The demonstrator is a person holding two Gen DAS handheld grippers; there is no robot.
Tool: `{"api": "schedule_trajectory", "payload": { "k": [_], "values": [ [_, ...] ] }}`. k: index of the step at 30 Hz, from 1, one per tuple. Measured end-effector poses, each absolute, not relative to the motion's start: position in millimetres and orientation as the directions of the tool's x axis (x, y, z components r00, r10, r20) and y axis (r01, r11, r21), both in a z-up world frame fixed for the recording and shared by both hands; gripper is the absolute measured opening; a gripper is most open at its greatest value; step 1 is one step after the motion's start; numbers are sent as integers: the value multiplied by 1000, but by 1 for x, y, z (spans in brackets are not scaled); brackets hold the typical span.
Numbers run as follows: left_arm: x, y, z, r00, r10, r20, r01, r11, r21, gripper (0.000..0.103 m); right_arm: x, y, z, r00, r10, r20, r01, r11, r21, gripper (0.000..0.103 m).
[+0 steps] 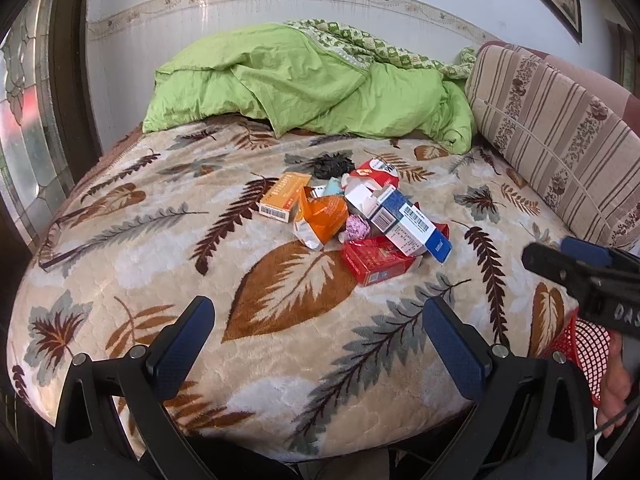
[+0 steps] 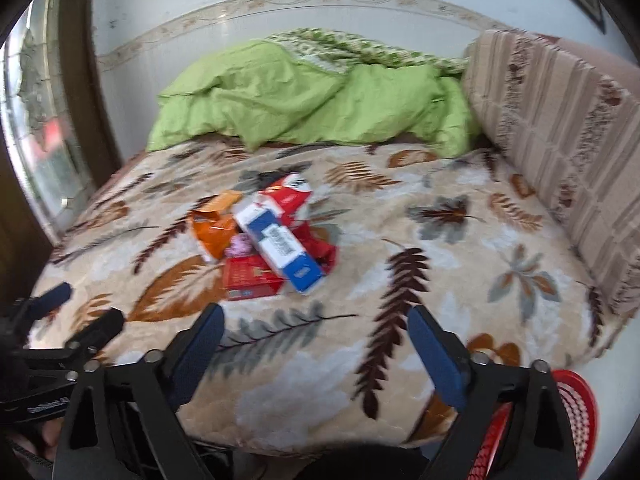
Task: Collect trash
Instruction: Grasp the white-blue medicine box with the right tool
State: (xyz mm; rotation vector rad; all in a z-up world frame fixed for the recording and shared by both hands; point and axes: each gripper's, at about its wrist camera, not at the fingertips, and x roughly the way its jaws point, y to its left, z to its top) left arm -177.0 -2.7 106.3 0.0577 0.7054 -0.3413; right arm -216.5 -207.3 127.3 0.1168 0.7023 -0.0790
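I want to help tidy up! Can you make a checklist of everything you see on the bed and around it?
Surface: bed under a leaf-print blanket.
Job's things: trash pile mid-bed: orange box, torn orange packet, blue-white box, red box, red-white box, pink wad, black crumple. Red basket off the bed's near right edge.
Clutter: green quilt bunched at the far end.
Grippers: left gripper and right gripper both open, empty, short of the pile.
Cables: thin cord by the right hand.
Surroundings: striped cushion on the right, window on the left, white wall behind.
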Motion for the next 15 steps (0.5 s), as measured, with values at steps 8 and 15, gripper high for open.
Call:
{"api": "schedule_trajectory", "payload": {
  "k": [8, 15],
  "values": [
    [-154, 4, 95, 646, -334, -687, 358, 927, -113, 84, -155, -207, 107, 697, 76, -713, -25, 996, 82, 73],
    [-119, 18, 88, 572, -388, -723, 333, 915, -228, 83, -82, -195, 80, 644, 73, -762, -93, 995, 17, 54]
  ]
}}
